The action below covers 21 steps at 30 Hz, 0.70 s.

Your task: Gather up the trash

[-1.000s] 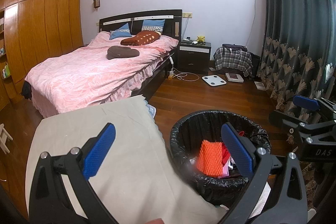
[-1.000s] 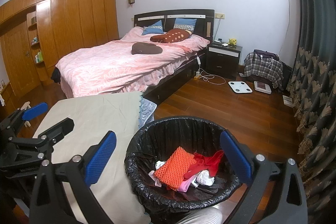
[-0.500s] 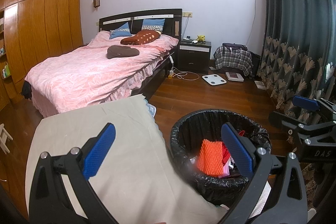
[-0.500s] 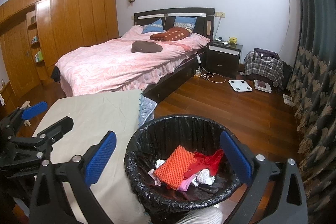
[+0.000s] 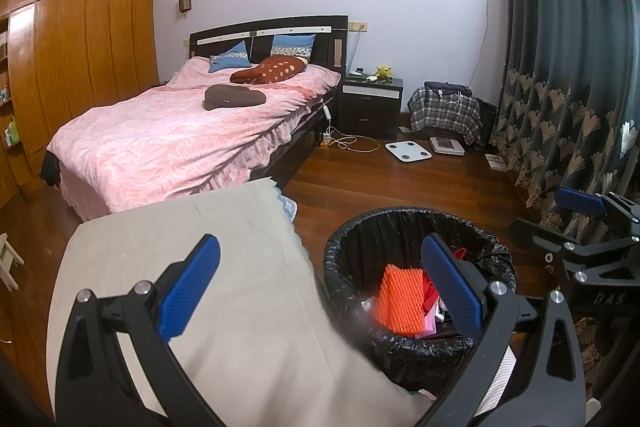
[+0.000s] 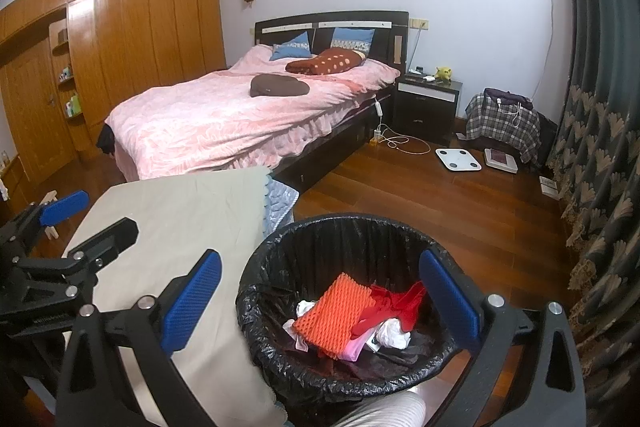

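A round bin lined with a black bag stands on the wooden floor beside a cloth-covered table. Inside lie an orange foam net, red scraps and white crumpled paper. My left gripper hangs open over the table edge and the bin's left rim, holding nothing. My right gripper is open above the bin, empty too. Each gripper shows at the edge of the other's view: the right gripper, the left gripper.
The table with a beige cloth fills the lower left. Behind stands a bed with a pink cover. A nightstand, floor scales, cables and dark patterned curtains lie to the right.
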Each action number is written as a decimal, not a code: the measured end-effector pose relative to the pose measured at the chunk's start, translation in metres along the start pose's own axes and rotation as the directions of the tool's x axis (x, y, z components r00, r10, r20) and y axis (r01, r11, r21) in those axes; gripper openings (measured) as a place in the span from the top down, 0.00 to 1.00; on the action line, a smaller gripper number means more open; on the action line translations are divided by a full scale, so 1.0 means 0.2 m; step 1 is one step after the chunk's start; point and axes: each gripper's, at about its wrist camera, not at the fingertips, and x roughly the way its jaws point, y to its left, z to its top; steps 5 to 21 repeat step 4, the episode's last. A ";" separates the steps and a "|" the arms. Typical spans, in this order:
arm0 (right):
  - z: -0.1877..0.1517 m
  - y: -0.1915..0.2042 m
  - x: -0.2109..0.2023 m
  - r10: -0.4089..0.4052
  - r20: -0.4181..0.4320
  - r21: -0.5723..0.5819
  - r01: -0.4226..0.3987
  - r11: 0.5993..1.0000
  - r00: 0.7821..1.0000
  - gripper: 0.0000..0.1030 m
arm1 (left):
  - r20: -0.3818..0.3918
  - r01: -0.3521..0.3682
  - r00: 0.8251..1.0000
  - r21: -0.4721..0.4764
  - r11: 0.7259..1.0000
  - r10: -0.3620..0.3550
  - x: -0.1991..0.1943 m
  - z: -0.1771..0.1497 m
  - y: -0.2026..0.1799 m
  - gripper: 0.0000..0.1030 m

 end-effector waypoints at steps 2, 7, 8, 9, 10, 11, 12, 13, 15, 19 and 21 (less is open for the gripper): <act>0.00 0.00 0.00 0.000 -0.001 0.001 0.000 1.000 1.000 0.06 | -0.001 -0.001 1.000 0.000 1.000 0.001 0.00 -0.01 0.01 0.05; 0.00 0.00 0.00 0.000 0.000 0.001 0.000 1.000 1.000 0.06 | -0.001 -0.001 1.000 0.000 1.000 0.001 0.00 -0.01 0.01 0.05; 0.00 0.00 0.00 0.000 0.000 0.001 0.000 1.000 1.000 0.06 | -0.001 -0.001 1.000 0.000 1.000 0.001 0.00 -0.01 0.01 0.05; 0.00 0.00 0.00 0.000 0.000 0.001 0.000 1.000 1.000 0.06 | -0.001 -0.001 1.000 0.000 1.000 0.001 0.00 -0.01 0.01 0.05; 0.00 0.00 0.00 0.000 0.000 0.001 0.000 1.000 1.000 0.06 | -0.001 -0.001 1.000 0.000 1.000 0.001 0.00 -0.01 0.01 0.05; 0.00 0.00 0.00 0.000 0.000 0.001 0.000 1.000 1.000 0.06 | -0.001 -0.001 1.000 0.000 1.000 0.001 0.00 -0.01 0.01 0.05; 0.00 0.00 0.00 0.000 0.000 0.001 0.000 1.000 1.000 0.06 | -0.001 -0.001 1.000 0.000 1.000 0.001 0.00 -0.01 0.01 0.05; 0.00 0.00 0.00 0.000 0.000 0.001 0.000 1.000 1.000 0.06 | -0.001 -0.001 1.000 0.000 1.000 0.001 0.00 -0.01 0.01 0.05; 0.00 0.00 0.00 0.000 0.000 0.001 0.000 1.000 1.000 0.06 | -0.001 -0.001 1.000 0.000 1.000 0.001 0.00 -0.01 0.01 0.05; 0.00 0.00 0.00 0.000 0.000 0.001 0.000 1.000 1.000 0.06 | -0.001 -0.001 1.000 0.000 1.000 0.001 0.00 -0.01 0.01 0.05; 0.00 0.00 0.00 0.000 0.000 0.001 0.000 1.000 1.000 0.06 | -0.001 -0.001 1.000 0.000 1.000 0.001 0.00 -0.01 0.01 0.05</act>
